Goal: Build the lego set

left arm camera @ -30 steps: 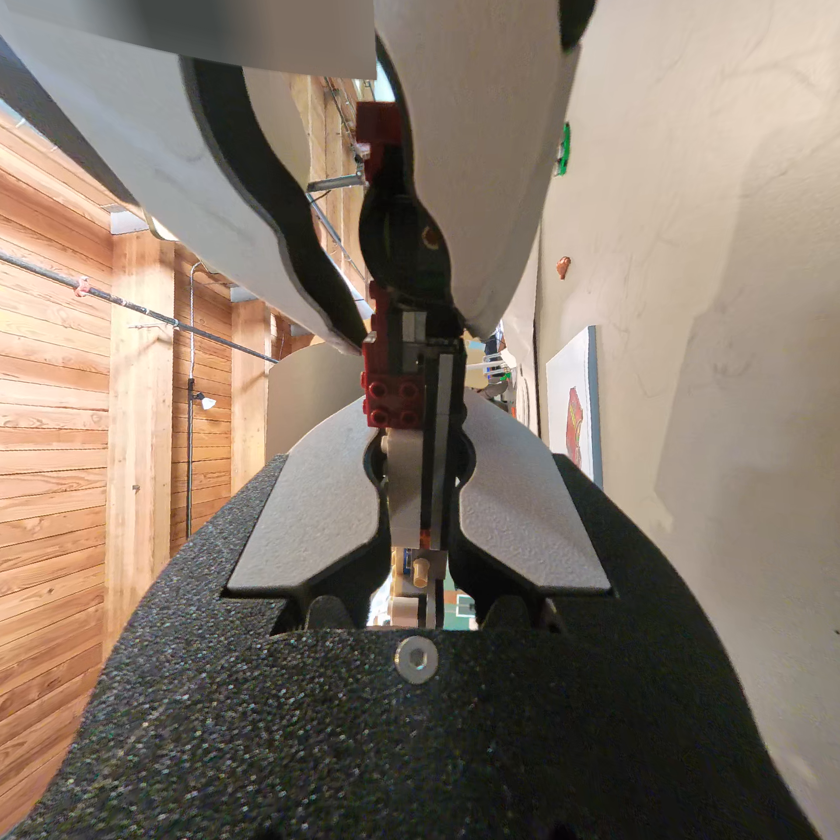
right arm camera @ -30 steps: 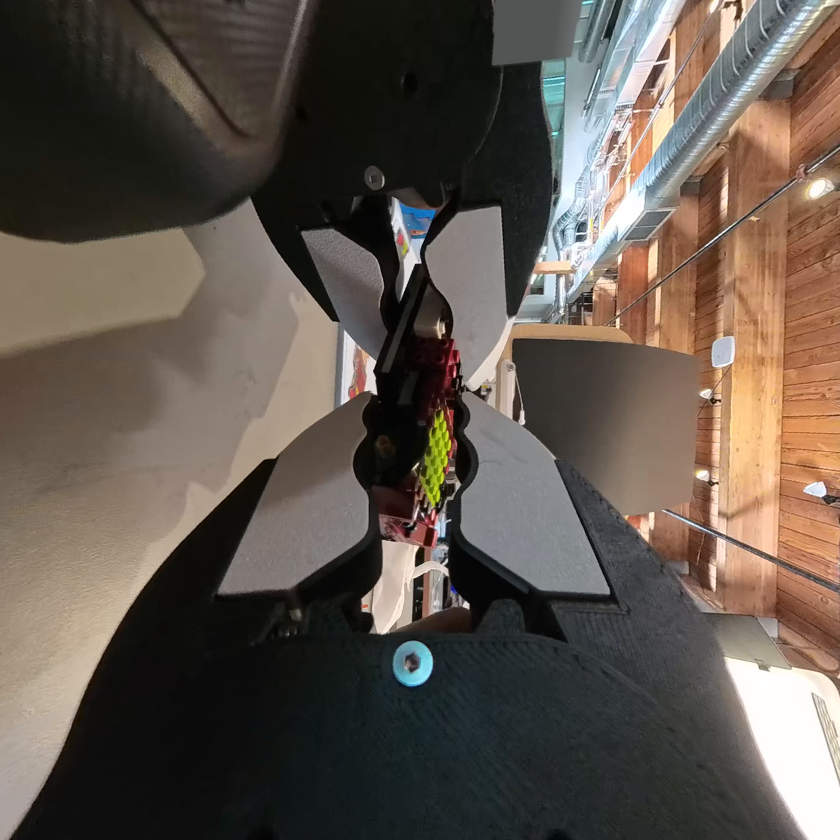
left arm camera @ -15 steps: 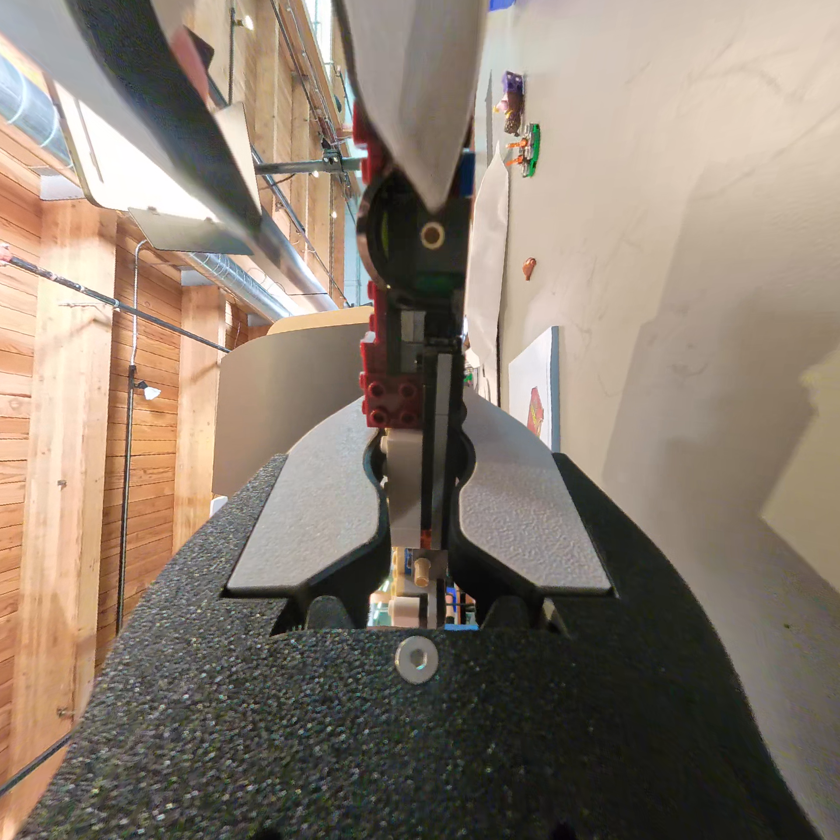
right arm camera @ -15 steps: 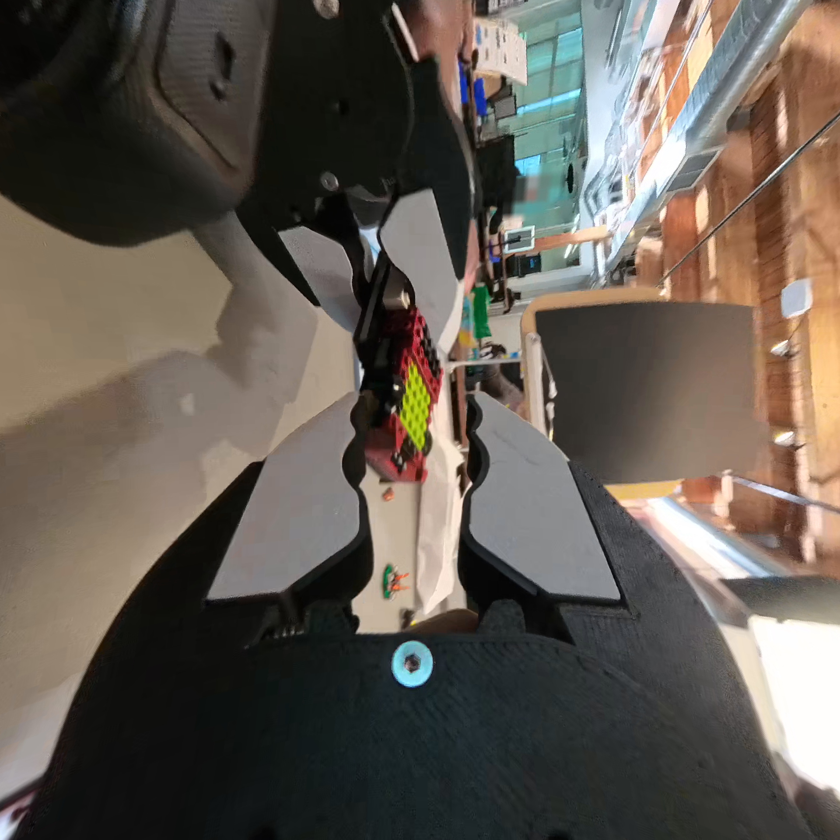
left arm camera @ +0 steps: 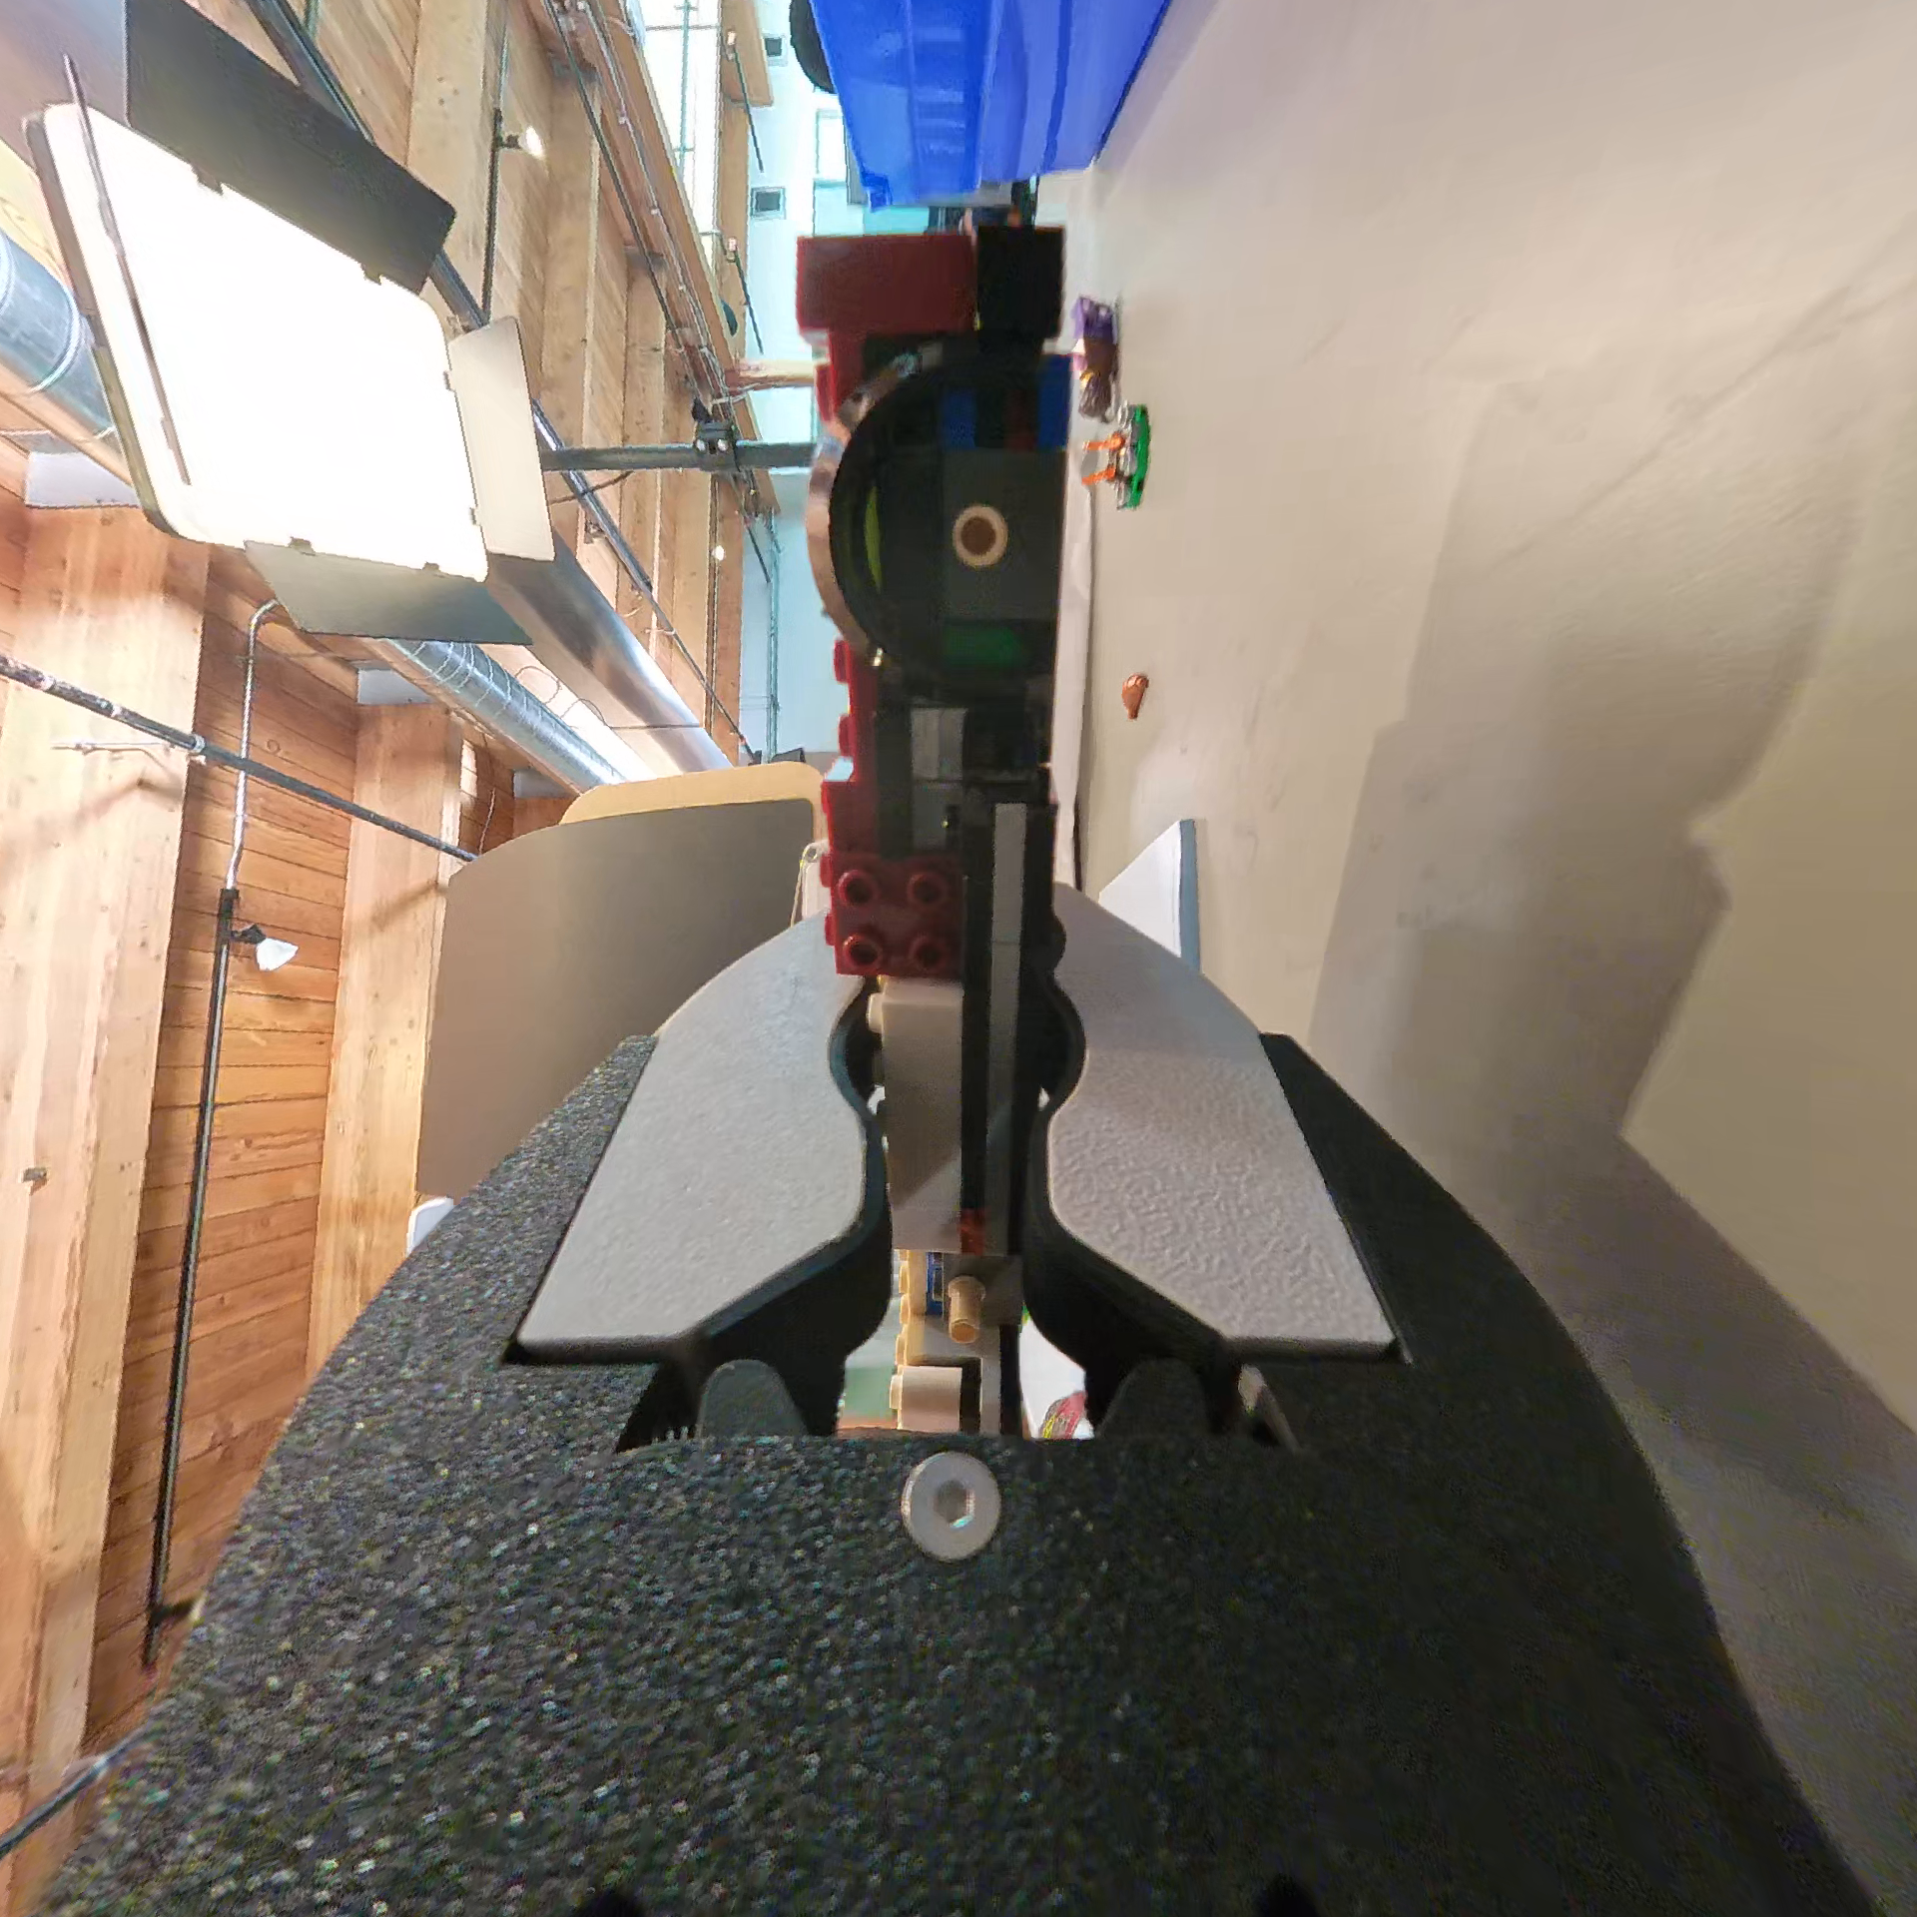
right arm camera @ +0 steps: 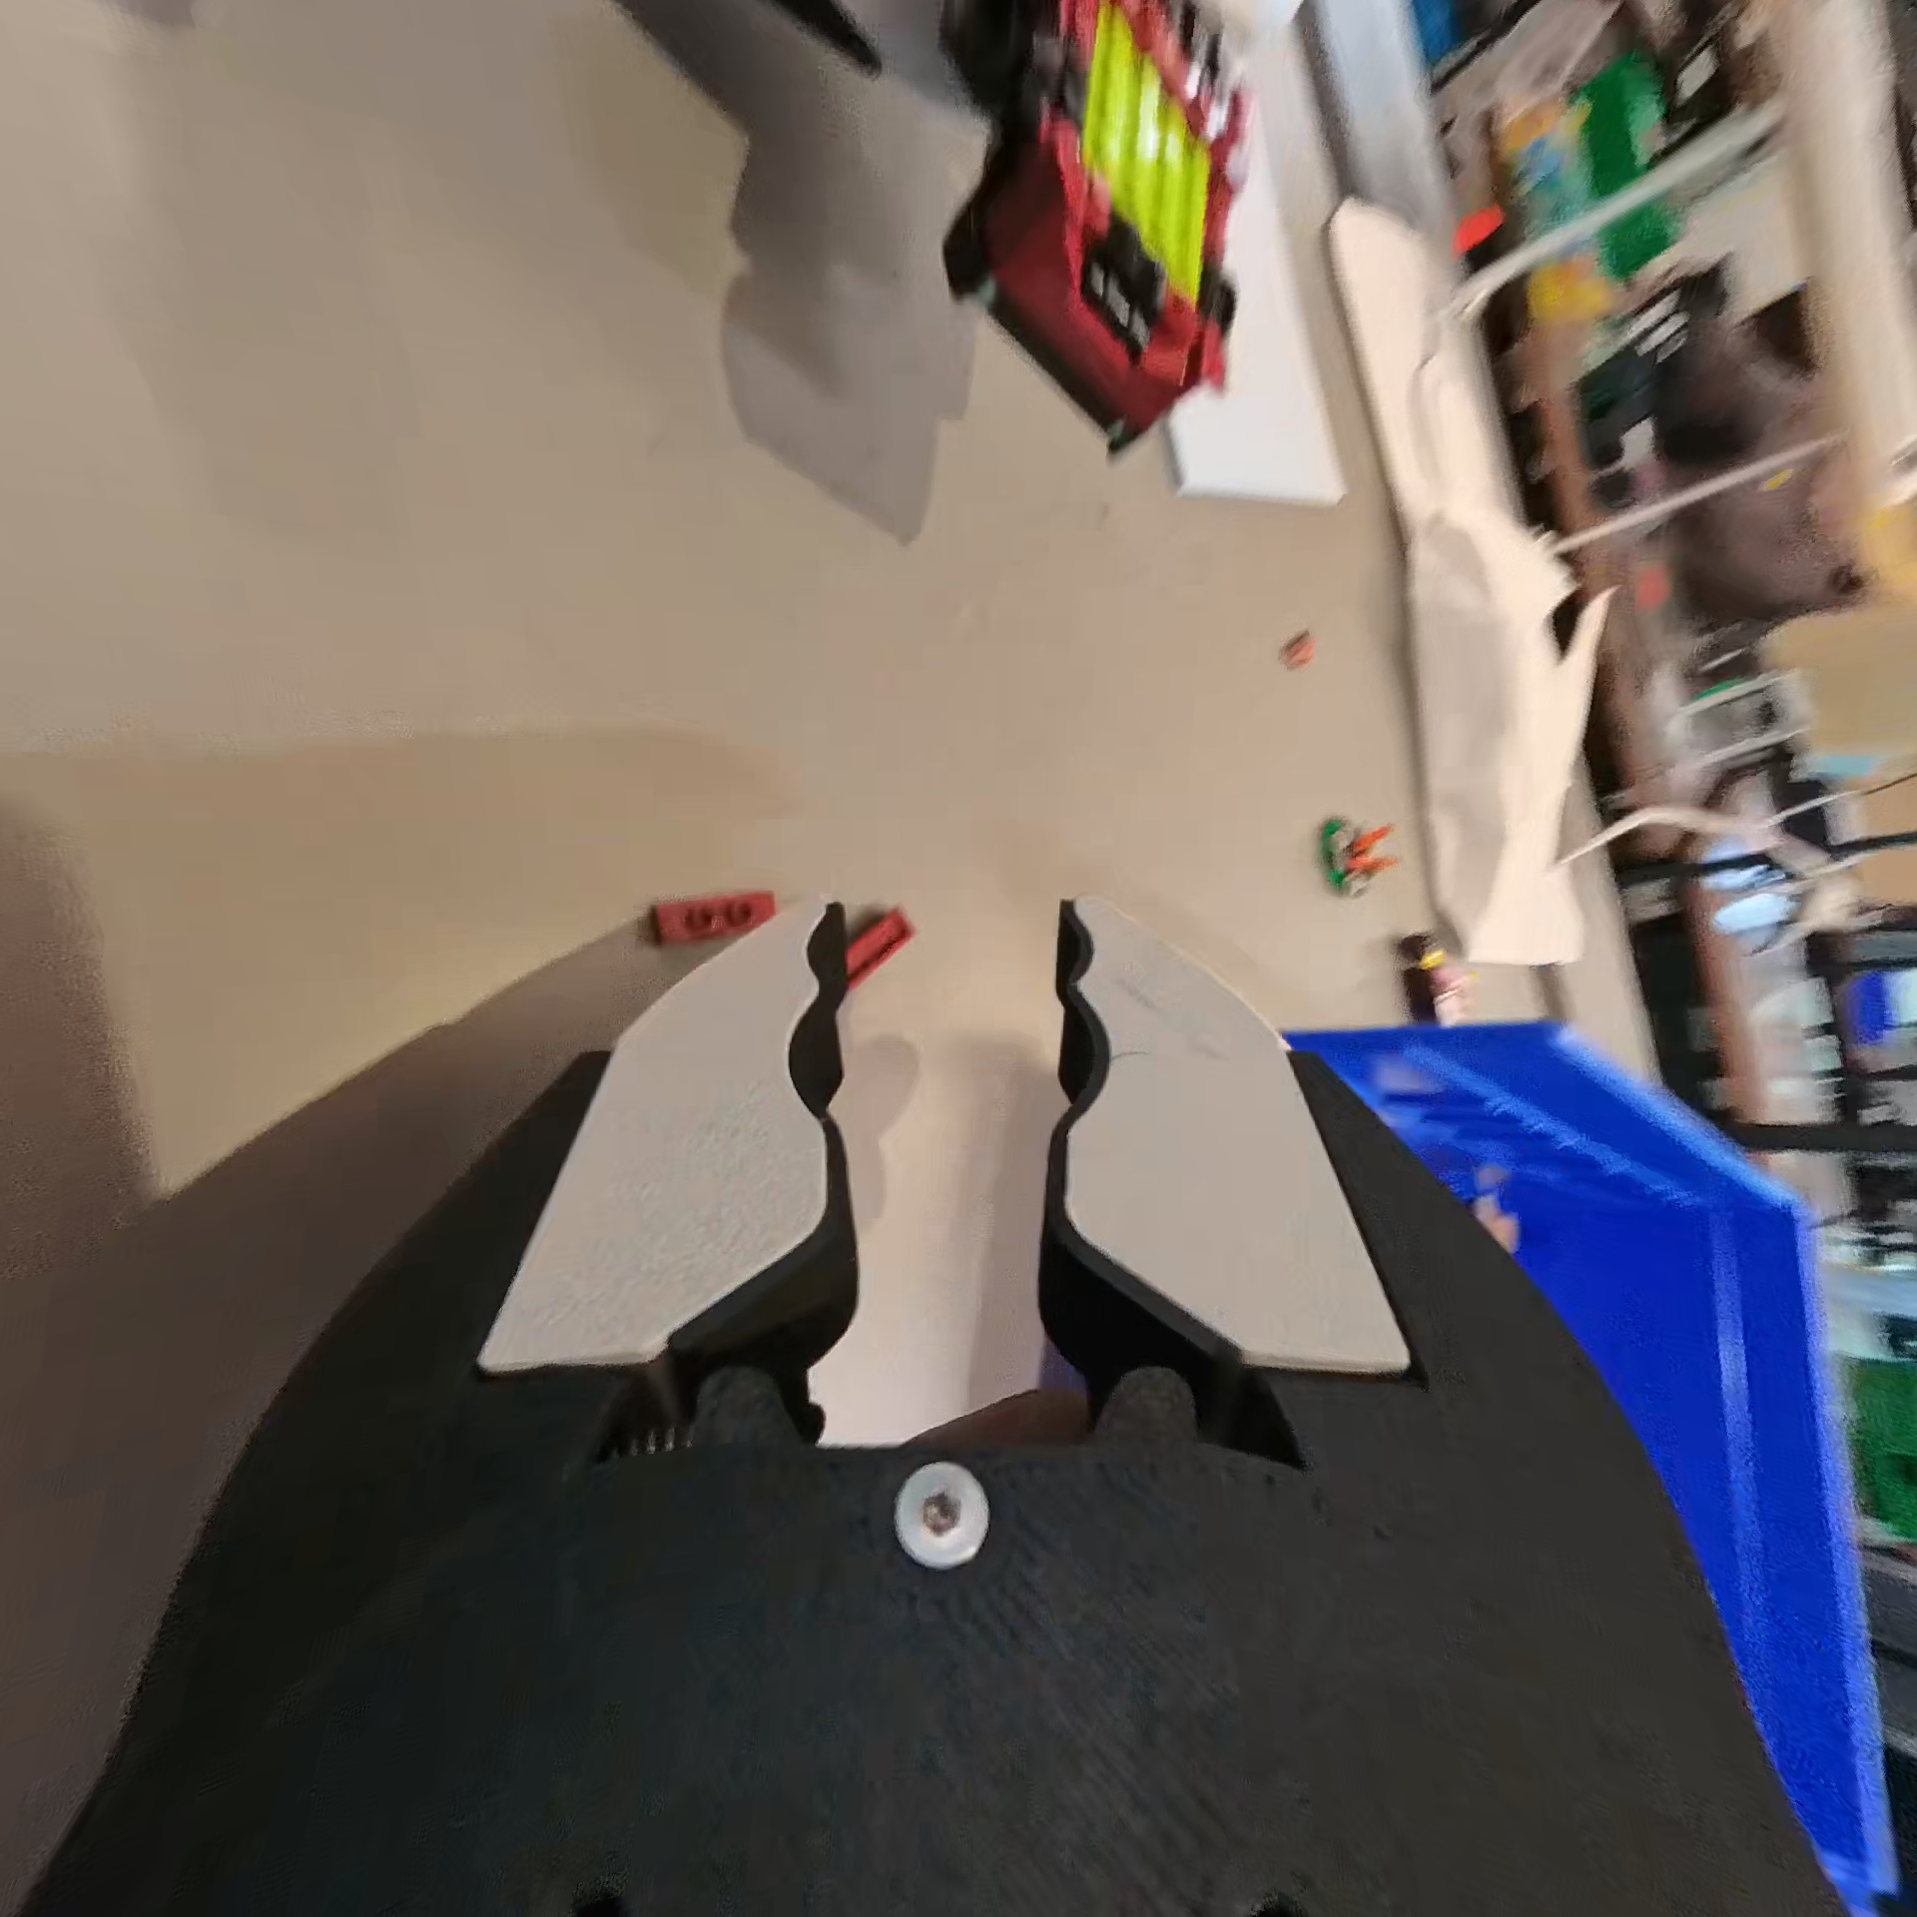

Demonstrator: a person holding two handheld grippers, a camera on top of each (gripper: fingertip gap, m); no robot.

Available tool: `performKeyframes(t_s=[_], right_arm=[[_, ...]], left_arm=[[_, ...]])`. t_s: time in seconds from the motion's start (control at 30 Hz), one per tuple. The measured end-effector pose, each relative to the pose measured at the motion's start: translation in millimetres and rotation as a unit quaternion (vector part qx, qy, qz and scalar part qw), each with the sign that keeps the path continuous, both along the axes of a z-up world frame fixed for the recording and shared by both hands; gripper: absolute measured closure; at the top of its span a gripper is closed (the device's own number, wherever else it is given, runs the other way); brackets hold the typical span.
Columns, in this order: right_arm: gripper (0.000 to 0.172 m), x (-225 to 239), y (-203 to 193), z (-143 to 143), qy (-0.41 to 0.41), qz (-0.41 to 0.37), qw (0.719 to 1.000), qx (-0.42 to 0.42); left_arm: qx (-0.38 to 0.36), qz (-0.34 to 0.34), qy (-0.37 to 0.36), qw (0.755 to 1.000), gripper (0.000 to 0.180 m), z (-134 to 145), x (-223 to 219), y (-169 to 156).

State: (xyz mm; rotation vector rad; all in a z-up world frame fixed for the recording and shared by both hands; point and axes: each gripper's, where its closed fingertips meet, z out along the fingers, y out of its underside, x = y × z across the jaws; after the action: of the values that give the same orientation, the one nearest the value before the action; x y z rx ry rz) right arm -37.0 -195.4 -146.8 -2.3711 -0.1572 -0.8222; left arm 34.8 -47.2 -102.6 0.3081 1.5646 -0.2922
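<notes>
Bricks make up the dark-red, black and grey toy-brick model (left arm camera: pixel 939 830), rigid plastic, probably light, yet liable to snap apart at its joints; the left tongs (left arm camera: pixel 960 1037) clamp its narrow grey-and-black end, pads pressing both sides, a sound place to grip. In the right wrist view it hangs above the beige surface (right arm camera: pixel 519 674). Two flat dark-red plates (right arm camera: pixel 714 919) lie just beyond the right tongs (right arm camera: pixel 949 934), which stand apart and bare. Rightmost, the blue plastic bin (right arm camera: pixel 1618 1245) hides its contents.
</notes>
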Motion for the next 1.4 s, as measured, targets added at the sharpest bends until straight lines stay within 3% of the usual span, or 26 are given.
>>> performKeyframes(t_s=[0.3,0.53,0.73,0.83,0.93,1.03,1.13,1.27,1.4], right_arm=[[0.14,0,-10,-26,0.145,-0.026,0.989,-0.021],[0.156,14,-8,-28,0.164,-0.065,0.984,-0.01],[0.153,13,-6,-28,0.211,-0.099,0.972,0.021],[0.16,15,-5,-29,0.223,-0.114,0.968,0.024],[0.163,20,-3,-27,0.185,-0.109,0.977,0.005],[0.163,33,5,-4,0.039,-0.075,0.996,0.0],[0.16,30,16,17,-0.072,-0.032,0.997,-0.001],[0.151,25,19,26,-0.079,-0.019,0.996,0.028],[0.15,31,8,14,-0.057,-0.042,0.997,0.012]], left_arm=[[0.011,-0.037,0.022,0.999,0.155,-10,-7,-11],[0.005,-0.032,0.026,0.999,0.155,-9,-6,-7],[0.005,-0.033,0.03,0.999,0.155,-9,-7,-7],[0.004,-0.035,0.032,0.999,0.155,-9,-9,-8],[0.005,-0.036,0.03,0.999,0.155,-9,-10,-9],[0.006,-0.033,0.029,0.999,0.155,-8,-10,-7],[0.003,-0.029,0.028,0.999,0.155,-6,-10,-6],[0.001,-0.025,0.03,0.999,0.155,-6,-10,-4],[-0.002,-0.024,0.033,0.999,0.155,-6,-11,-3]])
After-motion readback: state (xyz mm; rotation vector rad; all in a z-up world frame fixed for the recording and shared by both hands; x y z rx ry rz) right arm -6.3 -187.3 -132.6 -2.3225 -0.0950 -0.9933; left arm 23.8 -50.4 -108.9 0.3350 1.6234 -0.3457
